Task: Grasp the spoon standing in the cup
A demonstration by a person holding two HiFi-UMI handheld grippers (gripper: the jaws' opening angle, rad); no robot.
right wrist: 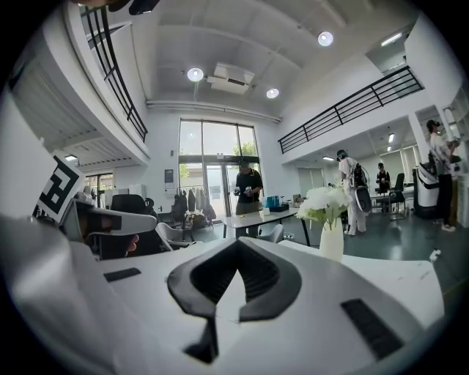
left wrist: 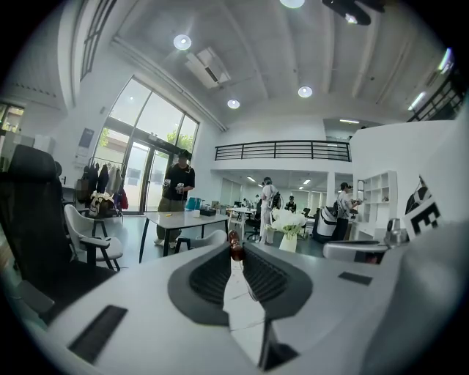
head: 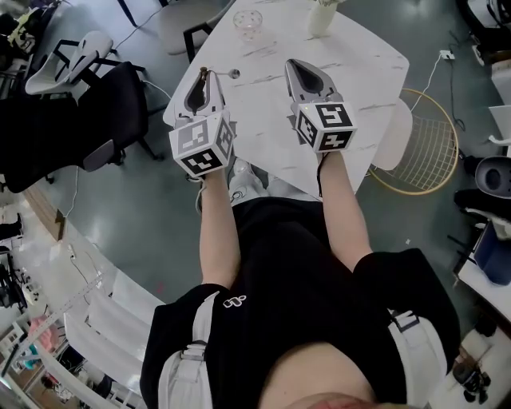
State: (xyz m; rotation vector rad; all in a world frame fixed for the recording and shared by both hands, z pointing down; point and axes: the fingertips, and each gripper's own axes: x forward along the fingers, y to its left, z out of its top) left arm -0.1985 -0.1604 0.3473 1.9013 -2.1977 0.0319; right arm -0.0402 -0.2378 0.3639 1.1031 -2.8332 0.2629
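Two claws hover side by side over the near part of the white surface (head: pixel 359 72). My left claw (head: pixel 204 80) is narrowed onto the spoon (head: pixel 230 73), pinching it right at the tips. The brown handle end pokes up between them and the metal part juts off to the right, low over the surface; whether it touches I cannot tell. My right claw (head: pixel 293 67) has its tips together on nothing. Farther back the glass cup (head: pixel 247 24) stands with no spoon in it, a vase (head: pixel 322 16) off to its right. The grasp looks made, I judge; with so shallow a bite I would hold the squeeze even, wrist level, and avoid quick swings that could let the spoon pivot.
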